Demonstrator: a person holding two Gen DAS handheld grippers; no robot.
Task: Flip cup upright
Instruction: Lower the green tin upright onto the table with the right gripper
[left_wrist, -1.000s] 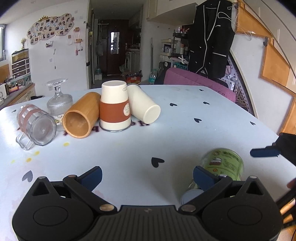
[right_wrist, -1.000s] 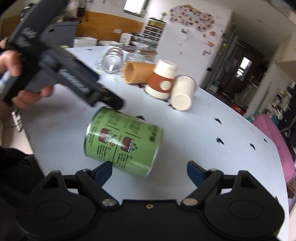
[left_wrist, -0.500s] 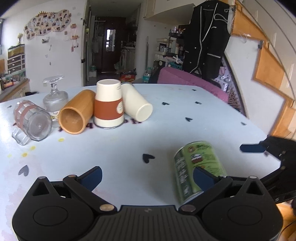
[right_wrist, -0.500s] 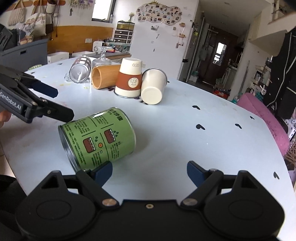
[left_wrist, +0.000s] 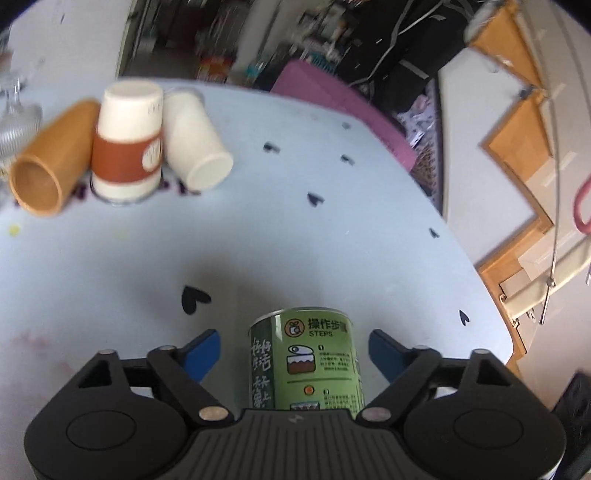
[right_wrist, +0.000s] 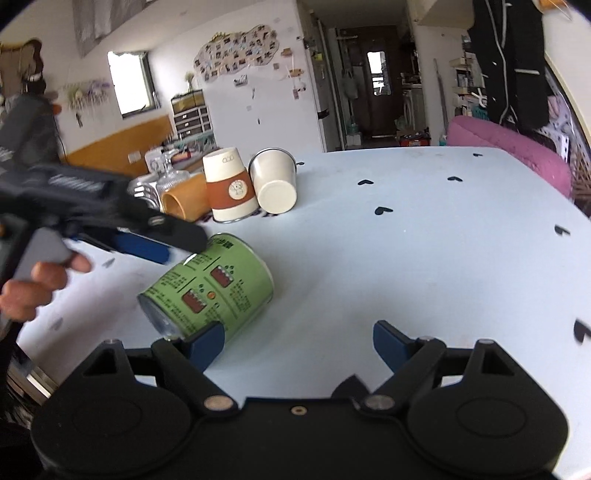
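A green tin cup (left_wrist: 310, 358) lies on its side on the pale blue table (left_wrist: 332, 240). My left gripper (left_wrist: 295, 350) is open, with the cup lying between its blue fingertips, apart from both. In the right wrist view the same green cup (right_wrist: 210, 291) lies tilted, its metal end towards me, with the left gripper's finger (right_wrist: 140, 247) above it. My right gripper (right_wrist: 299, 343) is open and empty; its left fingertip is just in front of the cup.
At the back left lie a wooden cup (left_wrist: 48, 162) on its side, an upside-down paper cup with a brown sleeve (left_wrist: 127, 140) and a white cup (left_wrist: 195, 144) on its side. A glass goblet (left_wrist: 14, 114) stands far left. The table edge runs at right.
My left gripper has swung right and tilted down over the green cup, which now lies between its fingers. The cup has turned a little. My right gripper has drawn back slightly.
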